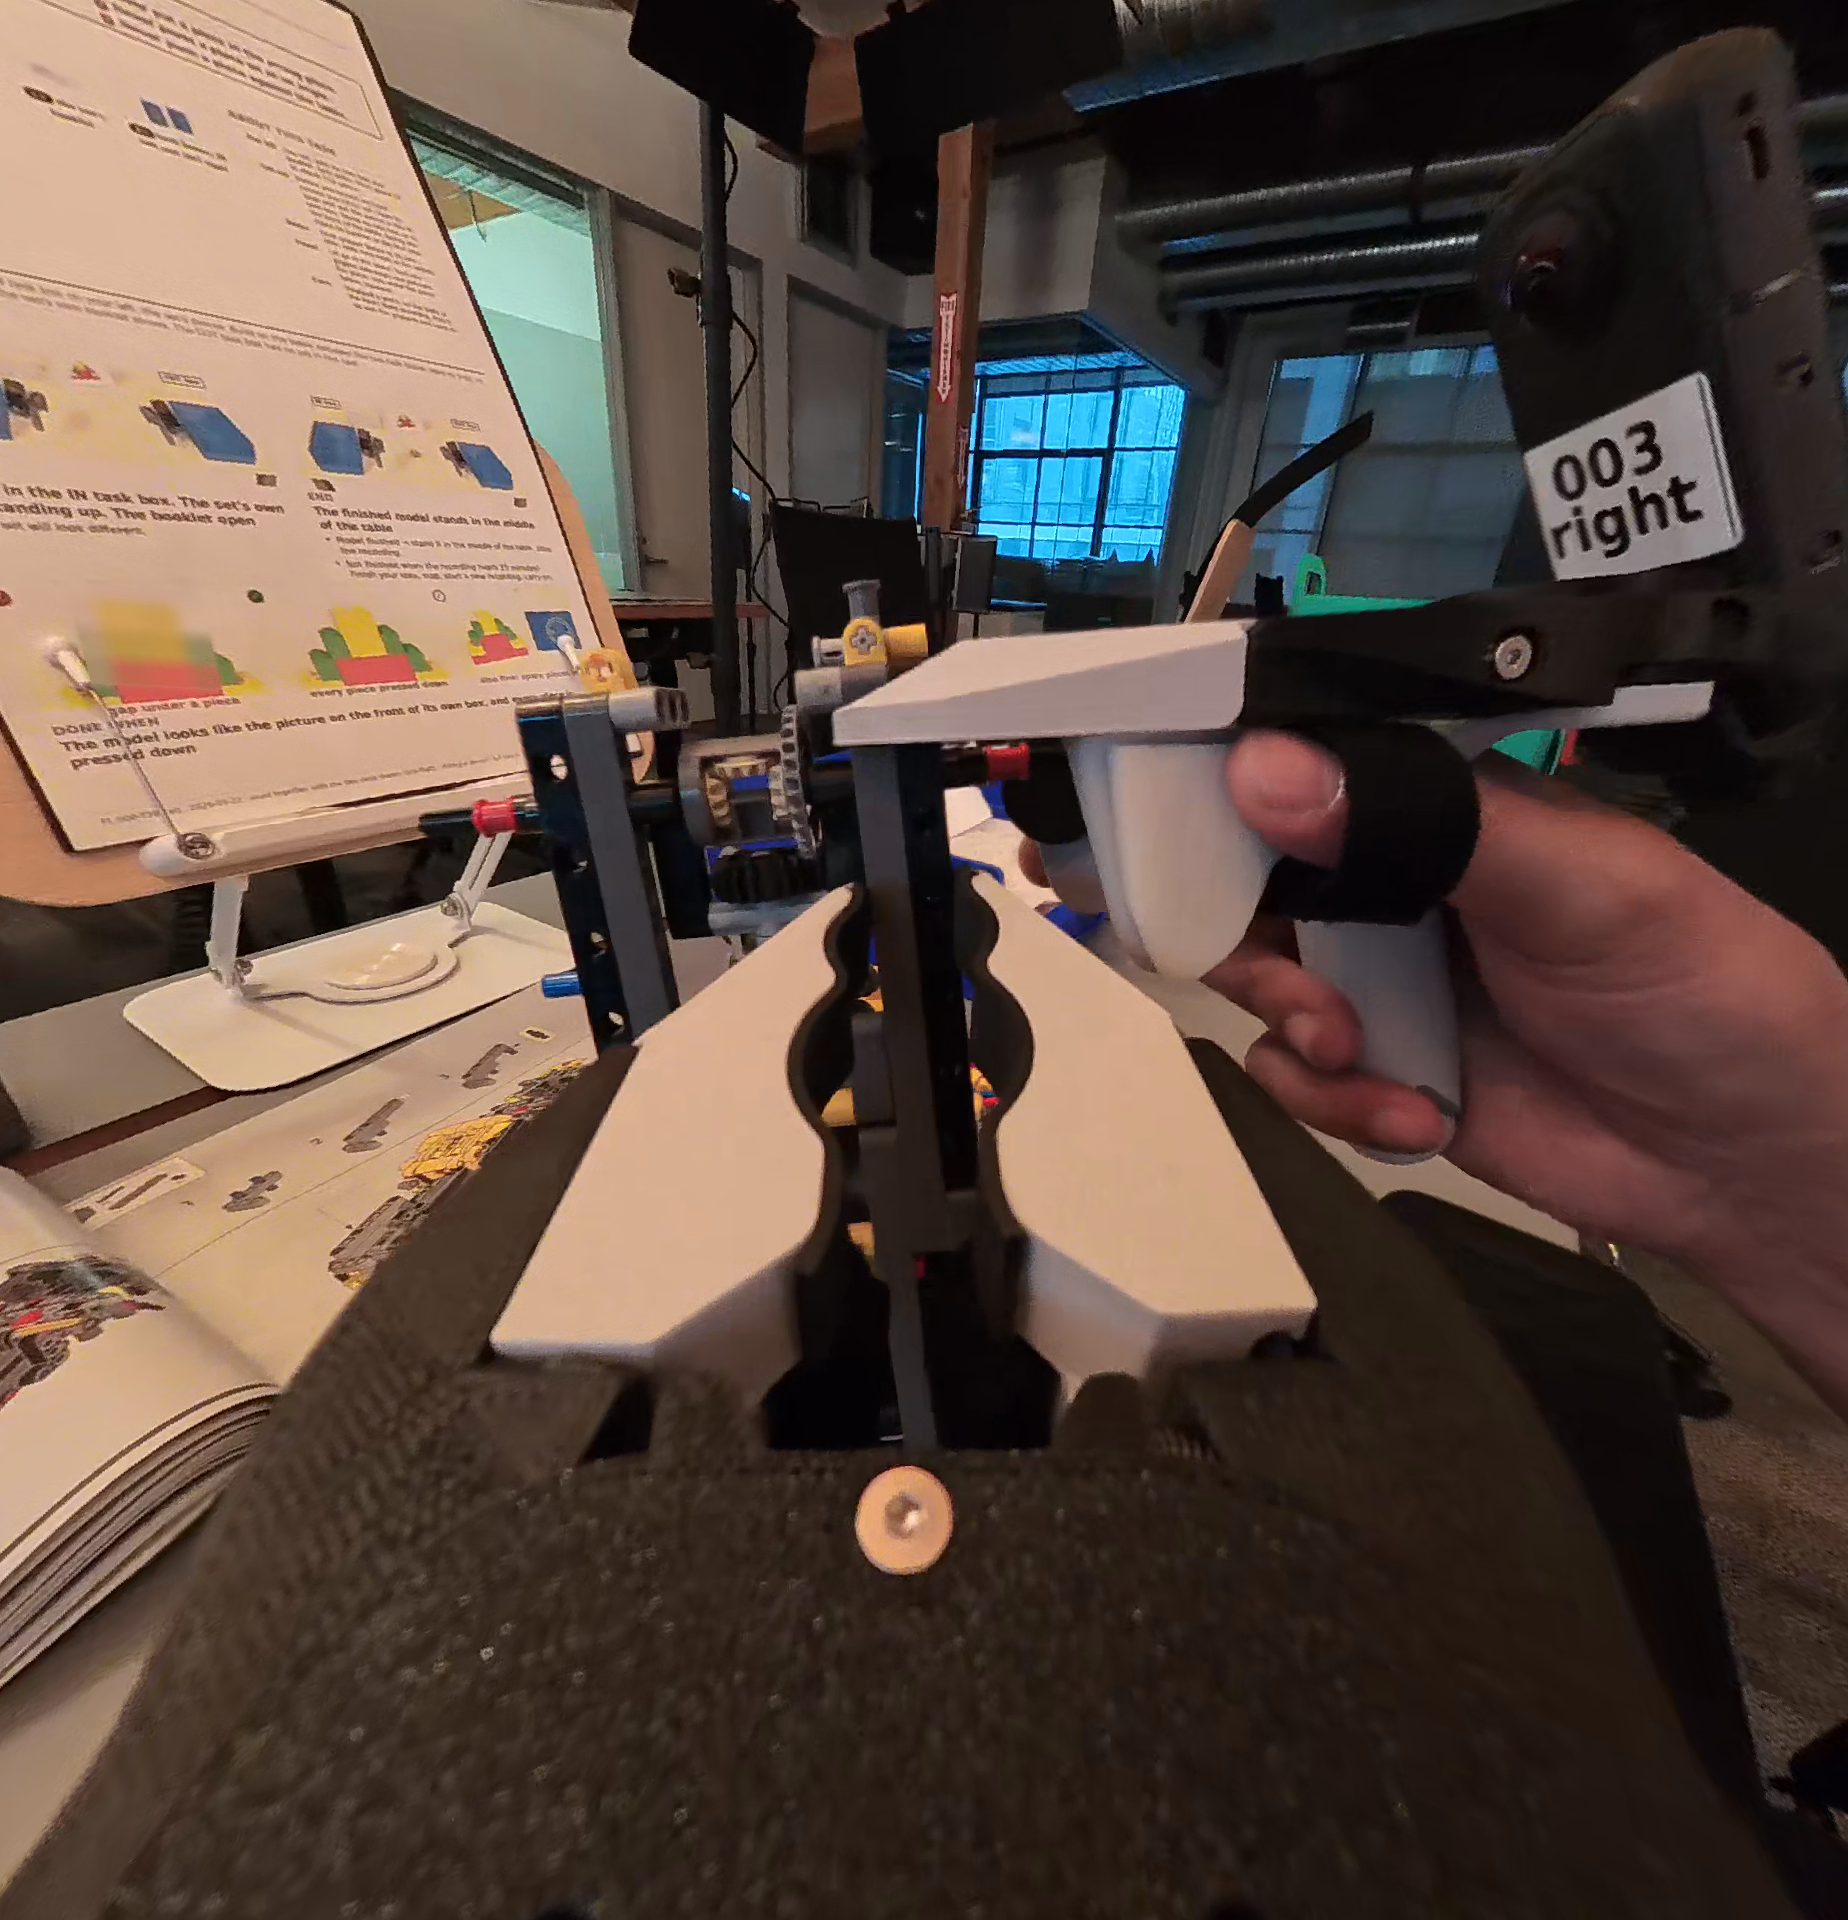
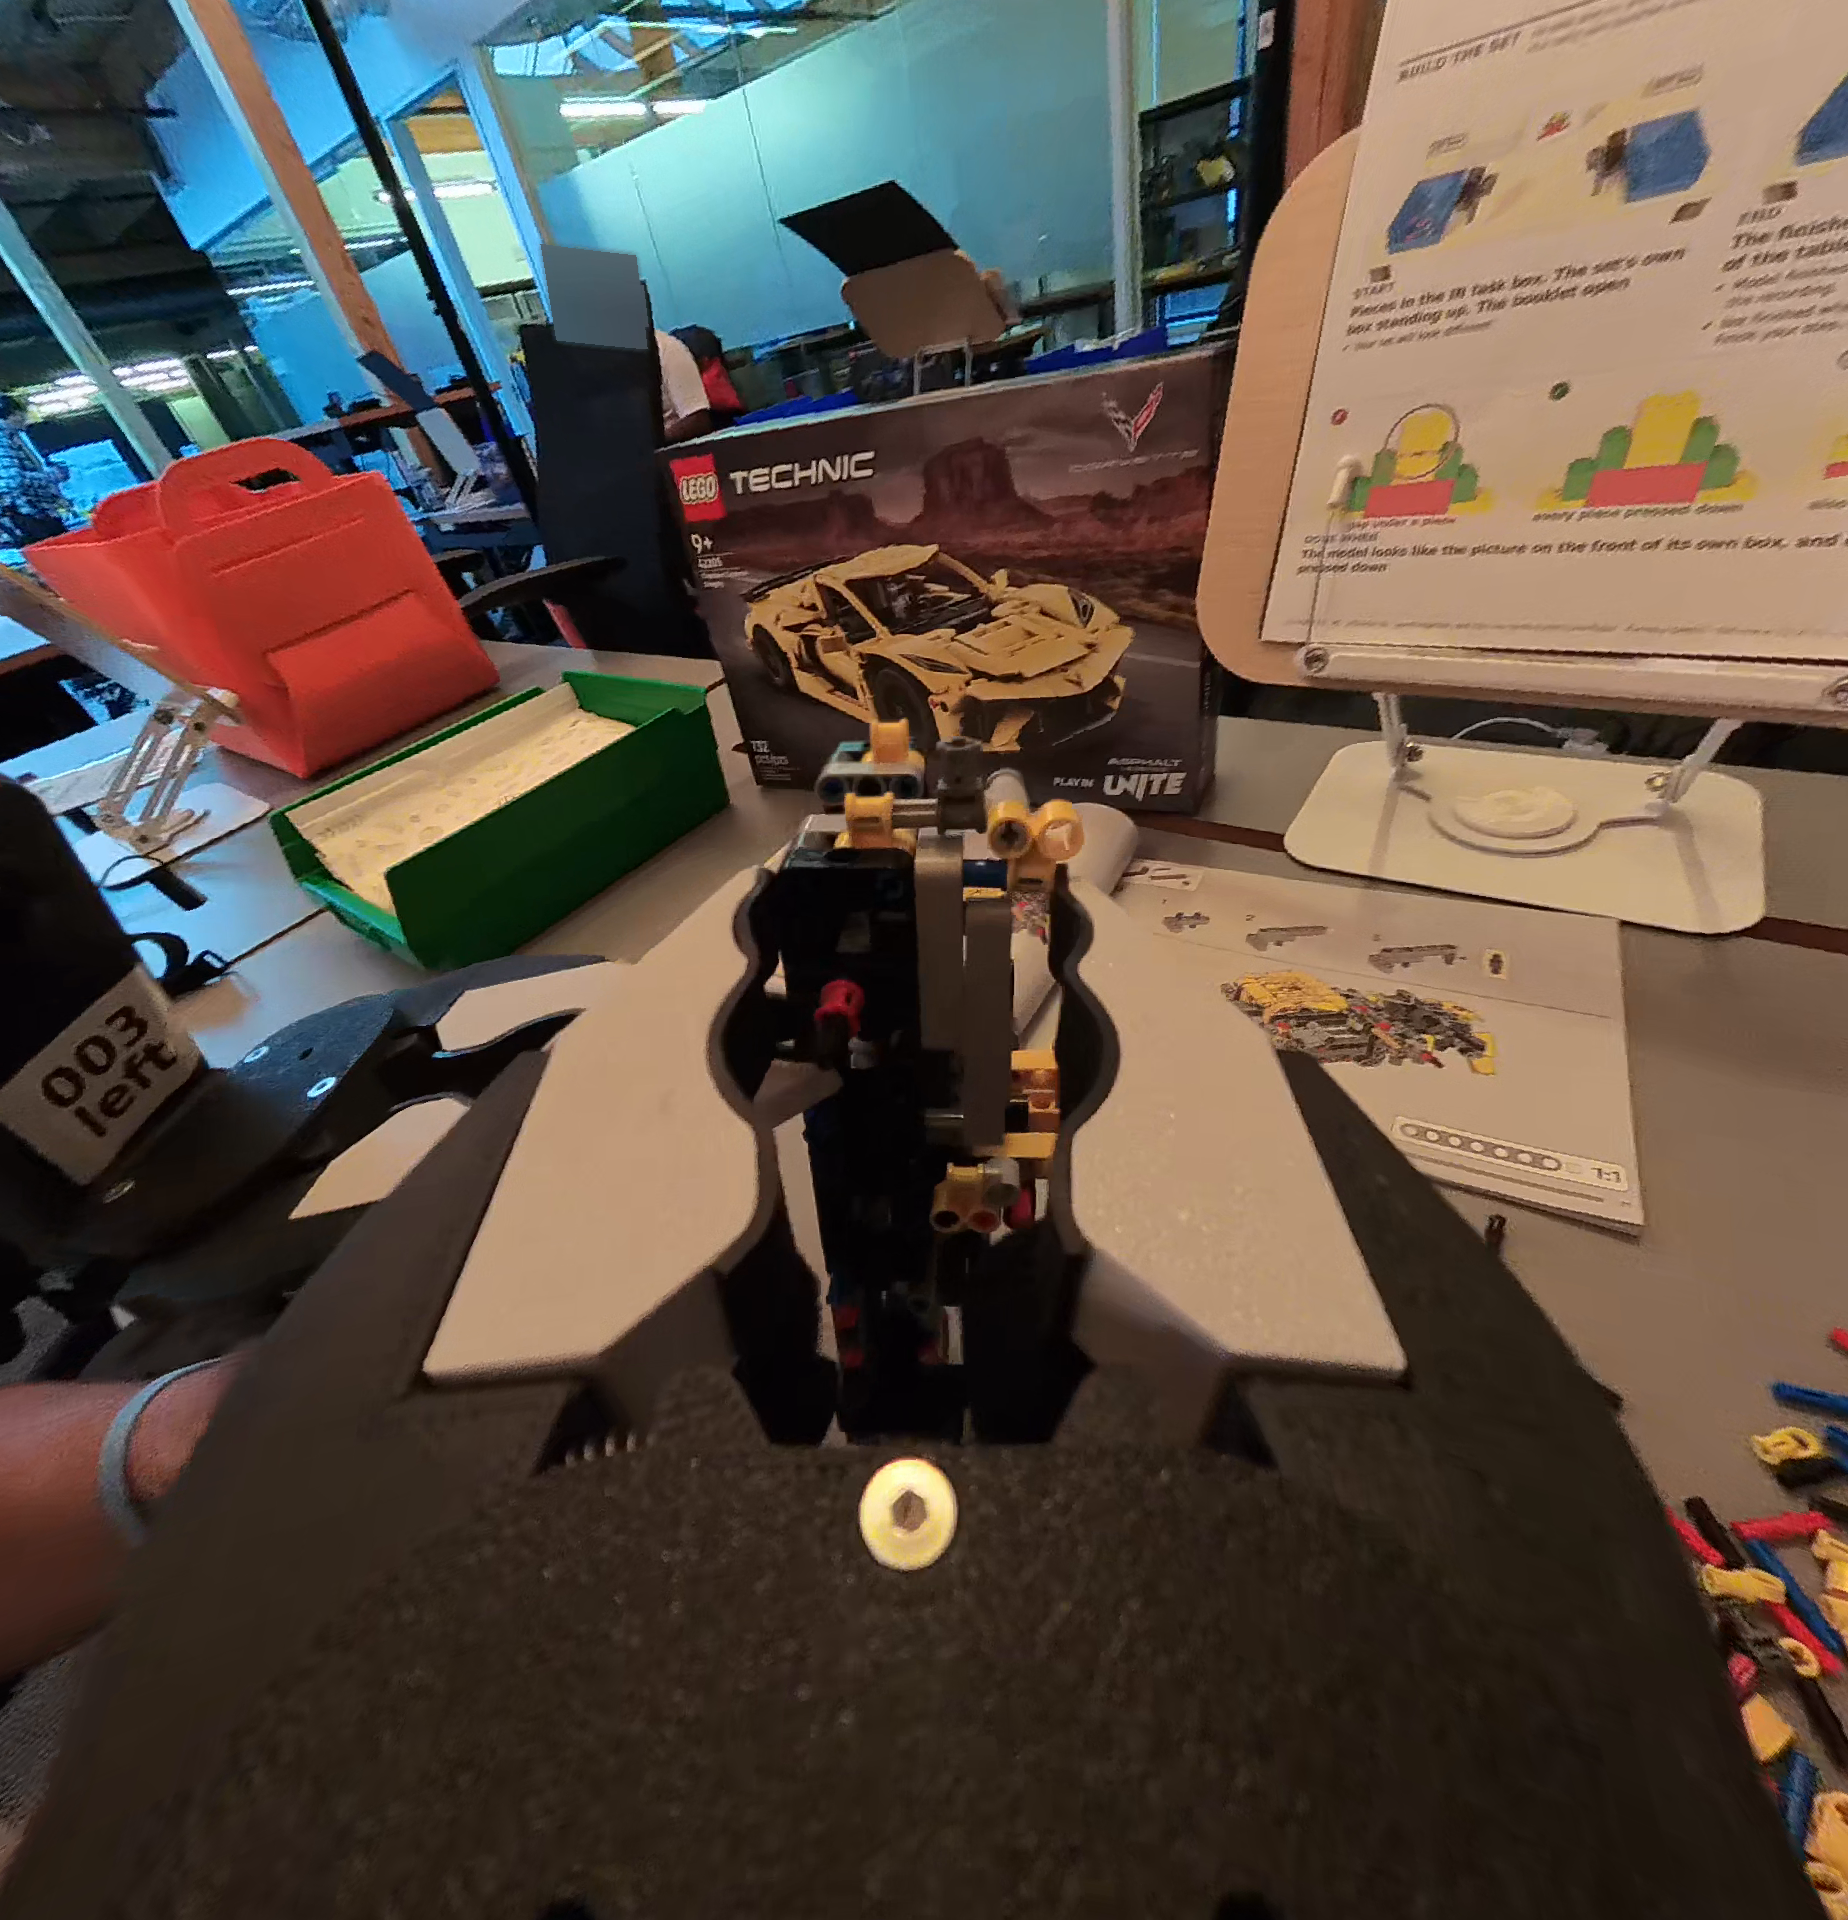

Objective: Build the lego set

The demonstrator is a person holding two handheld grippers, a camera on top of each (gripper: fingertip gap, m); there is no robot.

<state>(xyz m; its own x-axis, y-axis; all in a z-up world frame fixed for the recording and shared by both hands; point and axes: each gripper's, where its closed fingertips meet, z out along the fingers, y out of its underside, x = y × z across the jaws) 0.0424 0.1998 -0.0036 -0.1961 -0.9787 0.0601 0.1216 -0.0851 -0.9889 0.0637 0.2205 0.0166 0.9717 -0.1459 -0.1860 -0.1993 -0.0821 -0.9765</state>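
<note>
A partly built Lego Technic assembly (image 1: 764, 800) of dark grey beams, a blue frame, gears, red pins and yellow connectors is held in the air between both grippers. My left gripper (image 1: 912, 904) is shut on one upright dark grey beam (image 1: 915, 1039) of it. My right gripper (image 1: 1055, 686) comes in from the right, held by a hand, with its white finger across the top of the assembly. In the right wrist view my right gripper (image 2: 915, 904) is shut on the assembly (image 2: 899, 1039). My left gripper (image 2: 484, 1039) reaches it from the left.
The set's box (image 2: 961, 582) stands behind, with a green tray (image 2: 546, 831) and a red bag (image 2: 276, 592) to its left. An open instruction booklet (image 2: 1419, 1029) lies on the table. An instruction sheet on a stand (image 2: 1585, 364) is at the right. Loose pieces (image 2: 1793, 1558) lie at the right edge. Both grippers' tips are close together, under 4 cm apart.
</note>
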